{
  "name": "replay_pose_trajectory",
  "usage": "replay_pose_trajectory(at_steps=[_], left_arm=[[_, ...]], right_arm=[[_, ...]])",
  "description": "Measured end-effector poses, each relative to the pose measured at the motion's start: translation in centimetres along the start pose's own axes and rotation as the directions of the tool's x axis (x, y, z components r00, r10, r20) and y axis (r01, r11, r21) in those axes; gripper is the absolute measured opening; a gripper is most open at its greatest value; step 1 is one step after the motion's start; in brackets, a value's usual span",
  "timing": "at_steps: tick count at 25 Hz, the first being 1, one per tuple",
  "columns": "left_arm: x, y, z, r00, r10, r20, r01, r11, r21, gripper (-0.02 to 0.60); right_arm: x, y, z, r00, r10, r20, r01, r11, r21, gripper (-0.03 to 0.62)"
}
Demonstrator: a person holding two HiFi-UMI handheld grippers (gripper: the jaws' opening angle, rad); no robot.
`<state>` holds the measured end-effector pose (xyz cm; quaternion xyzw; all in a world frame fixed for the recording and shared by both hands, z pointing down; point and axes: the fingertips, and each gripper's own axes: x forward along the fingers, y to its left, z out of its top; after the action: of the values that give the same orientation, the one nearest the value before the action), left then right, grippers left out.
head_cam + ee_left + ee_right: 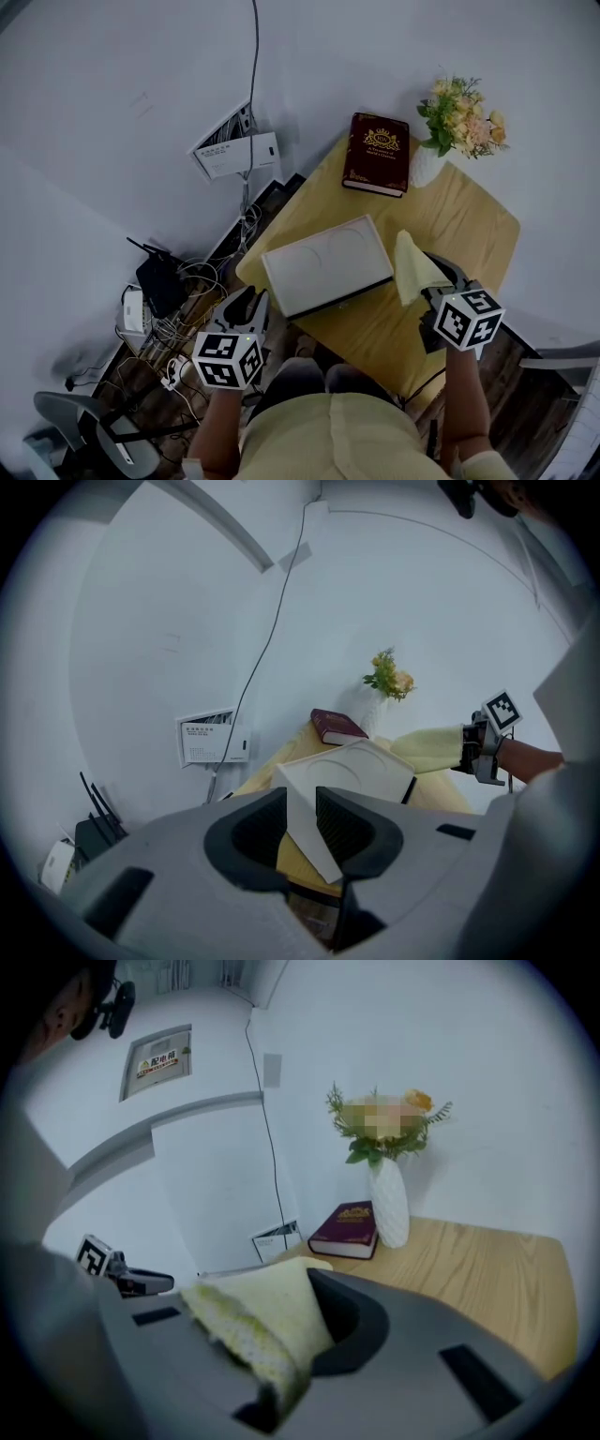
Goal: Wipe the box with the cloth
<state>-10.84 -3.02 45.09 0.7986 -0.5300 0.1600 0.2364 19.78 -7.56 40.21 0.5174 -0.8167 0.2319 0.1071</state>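
Wood table (473, 230) stands by a white wall, and wires (178, 319) lie in a tangle on the floor left of the box (323, 262). From above, the left gripper (249, 304) hides the box's near left corner. Its own view shows its jaws closed on that corner. The right gripper (439, 277) is just right of the box, with its jaws pinched tight on a pale yellow cloth (412, 265). The cloth stands up in a fold and covers most of one jaw. I cannot tell if the cloth touches the box. Both arms are cut off at the bottom of the head view.

The box is white and flat, with faint round marks on its lid and a dark strip along its near side. It lies at the table's near left edge. Behind the box are a dark red book (377, 153) and a white vase (427, 167) of flowers.
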Motion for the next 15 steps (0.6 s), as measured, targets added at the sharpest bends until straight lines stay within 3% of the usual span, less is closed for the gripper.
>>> replay_pose_trajectory(at_steps=[7, 15], left_arm=[[-1.7, 0.8, 0.9, 0.998, -0.016, 0.060, 0.018, 0.999, -0.044, 0.061], [-2.9, 2.9, 0.2, 0.997, -0.012, 0.071, 0.016, 0.998, -0.066, 0.031]], right_arm=[[1.3, 7.2, 3.6, 0.988, 0.142, 0.065, -0.138, 0.989, -0.057, 0.031], [4.7, 15.2, 3.7, 0.959, 0.280, 0.032, -0.275, 0.955, -0.109, 0.031]])
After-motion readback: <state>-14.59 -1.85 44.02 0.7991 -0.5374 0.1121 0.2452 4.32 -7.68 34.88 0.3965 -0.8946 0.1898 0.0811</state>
